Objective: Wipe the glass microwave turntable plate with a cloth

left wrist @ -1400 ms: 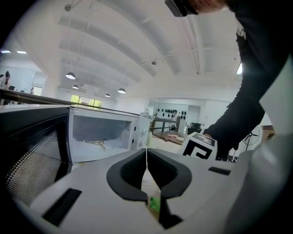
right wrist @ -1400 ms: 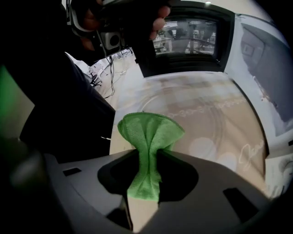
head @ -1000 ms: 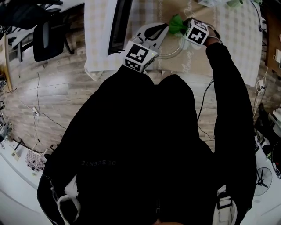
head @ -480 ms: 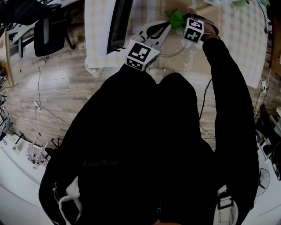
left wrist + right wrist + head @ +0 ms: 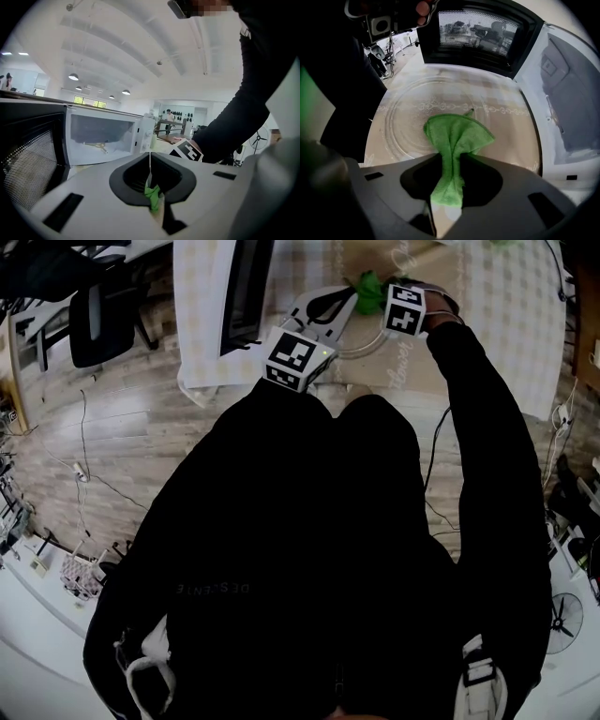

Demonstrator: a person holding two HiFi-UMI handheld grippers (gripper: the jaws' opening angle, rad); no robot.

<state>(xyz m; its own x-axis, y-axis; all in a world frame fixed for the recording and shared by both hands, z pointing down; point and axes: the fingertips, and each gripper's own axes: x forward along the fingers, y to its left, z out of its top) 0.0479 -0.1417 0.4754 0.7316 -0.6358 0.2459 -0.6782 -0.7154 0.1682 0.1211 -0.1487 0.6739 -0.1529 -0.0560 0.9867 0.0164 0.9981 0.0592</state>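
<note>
The glass turntable plate [image 5: 405, 119] sits over the patterned tablecloth, and only its curved rim [image 5: 370, 346] shows in the head view. My right gripper [image 5: 447, 190] is shut on a green cloth [image 5: 457, 133], whose spread end rests on the plate's near middle. In the head view the right gripper [image 5: 381, 293] holds the cloth [image 5: 367, 283] at the plate's far side. My left gripper [image 5: 151, 185] is shut, with the plate's thin edge showing as a pale line between its jaws and the cloth [image 5: 153, 198] seen green below. The left gripper [image 5: 349, 298] sits at the plate's left rim.
An open microwave stands beside the plate: its dark mesh door [image 5: 480, 30] and white cavity [image 5: 567, 98] in the right gripper view, its cavity [image 5: 101, 136] in the left gripper view. The table's edge [image 5: 202, 381] lies close to my body. An office chair [image 5: 98, 320] stands on the floor at left.
My right gripper has slid the cloth a little leftward and farther across the plate. The left gripper has kept its place at the rim.
</note>
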